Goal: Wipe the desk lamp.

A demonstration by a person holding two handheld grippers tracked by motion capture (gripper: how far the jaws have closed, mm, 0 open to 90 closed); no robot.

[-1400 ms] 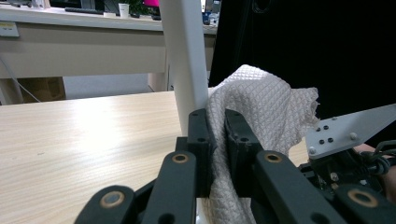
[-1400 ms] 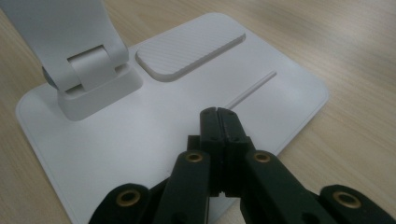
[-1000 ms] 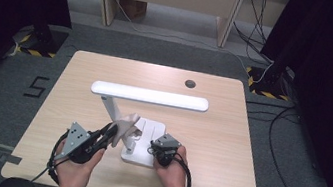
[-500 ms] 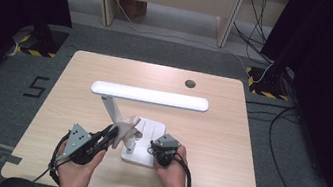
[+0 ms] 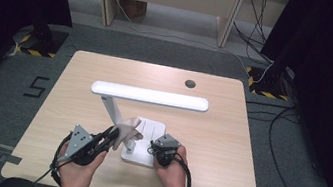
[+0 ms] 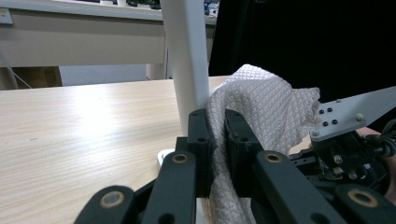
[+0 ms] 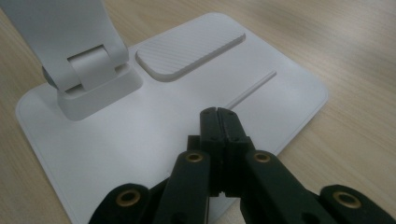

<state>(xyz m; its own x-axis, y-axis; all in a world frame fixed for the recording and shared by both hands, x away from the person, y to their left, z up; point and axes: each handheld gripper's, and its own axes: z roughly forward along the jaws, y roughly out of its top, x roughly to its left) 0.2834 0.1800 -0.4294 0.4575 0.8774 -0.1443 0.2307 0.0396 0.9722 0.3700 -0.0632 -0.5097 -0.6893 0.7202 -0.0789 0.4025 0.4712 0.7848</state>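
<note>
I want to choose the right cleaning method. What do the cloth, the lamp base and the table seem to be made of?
Cloth: probably woven microfibre or cotton; a fine waffle-like diamond weave, soft folds, off-white. Lamp base: likely matt white plastic, smooth with moulded edges and a ribbed pad. Table: light wood-grain surface with a faint sheen, perhaps laminate rather than solid wood; the look leaves that open.

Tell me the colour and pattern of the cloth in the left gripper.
White cloth with a fine diamond weave, clearest in the left gripper view.
</note>
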